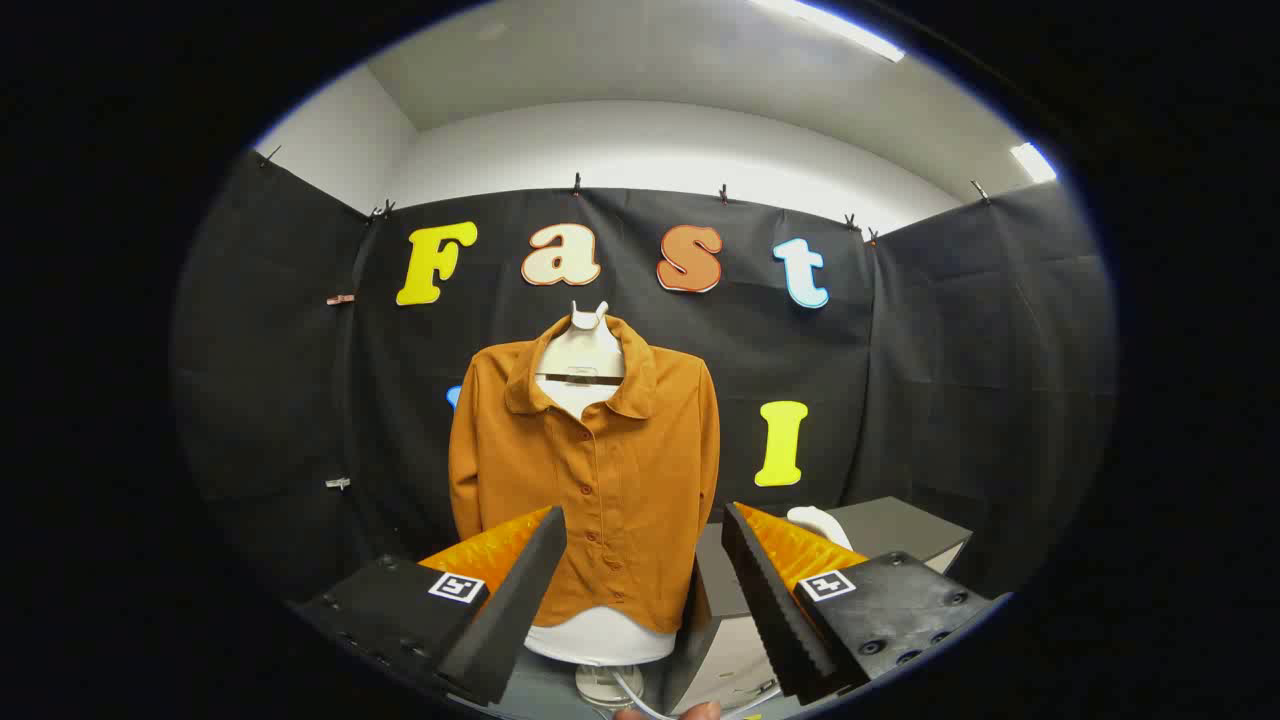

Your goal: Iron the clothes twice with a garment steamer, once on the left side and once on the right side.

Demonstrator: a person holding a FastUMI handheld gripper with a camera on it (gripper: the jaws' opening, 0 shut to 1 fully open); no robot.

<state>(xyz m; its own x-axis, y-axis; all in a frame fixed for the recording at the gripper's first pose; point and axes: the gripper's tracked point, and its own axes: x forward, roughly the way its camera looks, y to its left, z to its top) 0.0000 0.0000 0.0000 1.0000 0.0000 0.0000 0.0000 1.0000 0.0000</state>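
Ahead, one orange shirt (600, 480) on one mannequin (585, 345); gripper (640, 585) released, holding nothing.

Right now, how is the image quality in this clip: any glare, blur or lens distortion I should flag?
Gripper view: strong fisheye bending, so the wall line and ceiling curve; the ceiling lights blow out to white glare; the orange shirt on its mannequin is sharp and evenly lit; the open gripper fingers are in focus, their orange backs shiny; no motion blur.
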